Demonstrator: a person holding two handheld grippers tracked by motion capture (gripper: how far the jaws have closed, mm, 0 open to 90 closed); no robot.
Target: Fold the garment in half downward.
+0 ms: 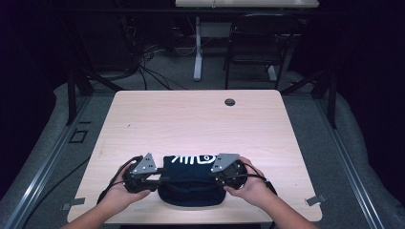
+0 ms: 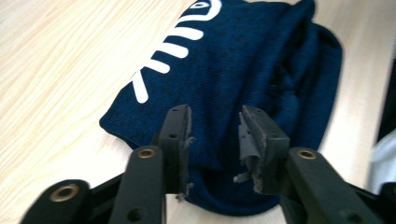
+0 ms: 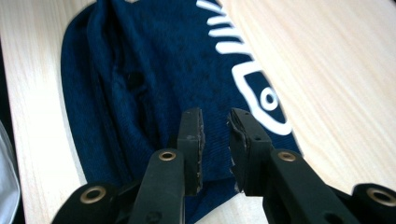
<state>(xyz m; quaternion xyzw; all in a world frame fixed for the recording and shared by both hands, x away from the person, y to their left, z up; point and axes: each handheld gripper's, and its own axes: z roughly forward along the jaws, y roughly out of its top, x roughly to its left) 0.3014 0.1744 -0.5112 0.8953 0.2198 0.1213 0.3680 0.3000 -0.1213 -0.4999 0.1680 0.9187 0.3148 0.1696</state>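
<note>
A folded dark navy knit garment with a white fish-skeleton print lies near the table's front edge. My left gripper sits at its left end and my right gripper at its right end, each held by a hand. In the left gripper view the garment lies under and beyond the left gripper, whose jaws stand apart with nothing pinched. The right gripper view has the garment below the right gripper, its jaws a narrower gap apart over the cloth, with no fold between the pads.
The light wooden table has a round cable hole near its far edge. Beyond it stand a dark chair and a white desk leg, with cables on the floor.
</note>
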